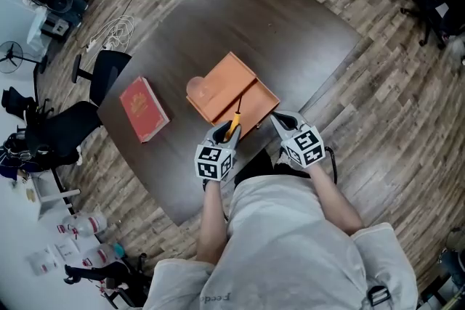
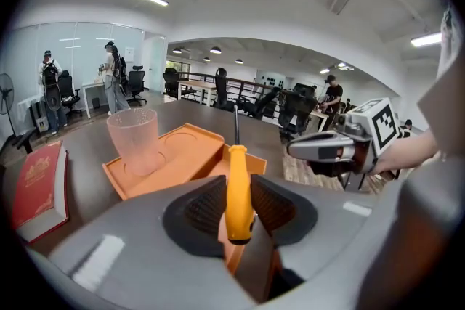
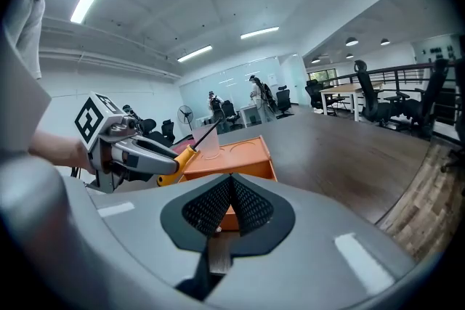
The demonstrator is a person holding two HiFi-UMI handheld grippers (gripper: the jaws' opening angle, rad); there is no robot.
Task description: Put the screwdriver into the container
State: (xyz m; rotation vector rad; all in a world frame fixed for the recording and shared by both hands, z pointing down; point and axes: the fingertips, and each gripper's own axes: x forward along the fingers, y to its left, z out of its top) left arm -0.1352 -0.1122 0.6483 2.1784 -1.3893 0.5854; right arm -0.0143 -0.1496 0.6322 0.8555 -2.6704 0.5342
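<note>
Left gripper [image 1: 226, 130], head view: I had it over the near edge of the table [image 1: 290, 33], just beside the container [image 1: 218, 94]; bare tabletop lay beyond.
Screwdriver [image 2: 238, 192], left gripper view: I saw jaws clamped on its orange handle, shaft reaching over the container.
Right gripper [image 3: 231, 184], right gripper view: I saw jaws shut together, empty.

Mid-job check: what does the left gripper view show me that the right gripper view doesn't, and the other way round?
Left gripper view only: the left gripper seen head-on, shut on the screwdriver by its orange handle, and the right gripper from outside. Right gripper view only: the right gripper's own jaws together with nothing between them, and the left gripper from the side. Both: the screwdriver and the orange container.
</note>
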